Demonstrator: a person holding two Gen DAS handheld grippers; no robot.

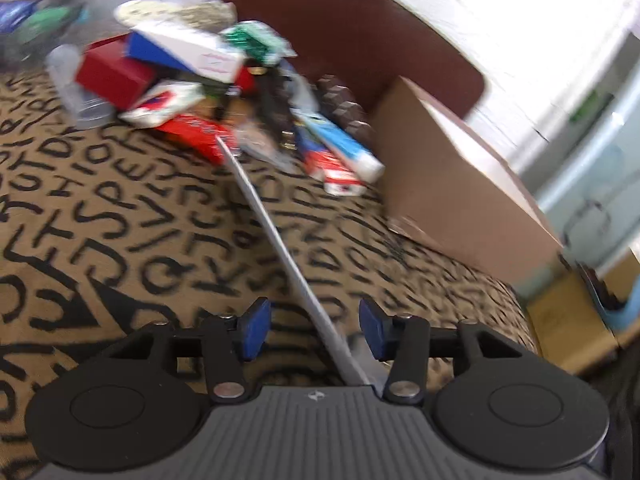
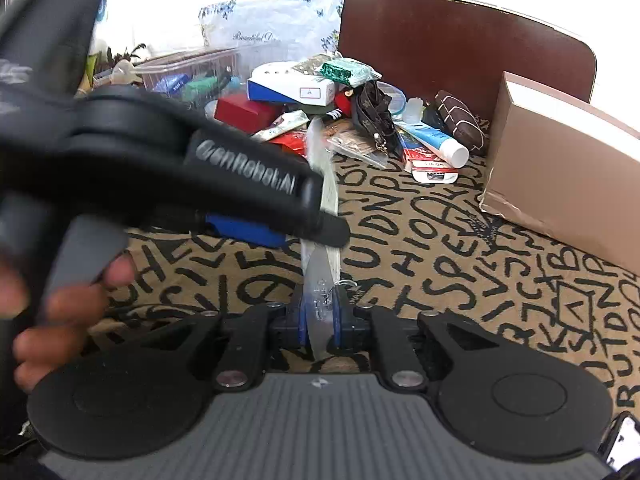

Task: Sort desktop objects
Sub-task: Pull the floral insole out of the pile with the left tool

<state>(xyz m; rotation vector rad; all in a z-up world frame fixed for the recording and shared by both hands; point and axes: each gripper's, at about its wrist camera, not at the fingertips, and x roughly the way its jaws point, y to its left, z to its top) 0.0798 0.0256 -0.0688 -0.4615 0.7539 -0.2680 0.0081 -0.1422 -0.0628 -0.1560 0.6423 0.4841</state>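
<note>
Both views are taken from just behind the fingers of a hand-held gripper, low over a letter-patterned cloth (image 1: 120, 216) and angled downward and forward. In the left wrist view the heap of clutter (image 1: 224, 92) is seen ahead and slightly left, with the cardboard box (image 1: 452, 184) to the right (the picture is blurred). In the right wrist view the same heap (image 2: 344, 120) and box (image 2: 560, 184) are faced, seen sharper, and the left gripper (image 2: 276, 216) is caught close across the left foreground. The dark brown board (image 2: 460, 48) is shared at the back.
</note>
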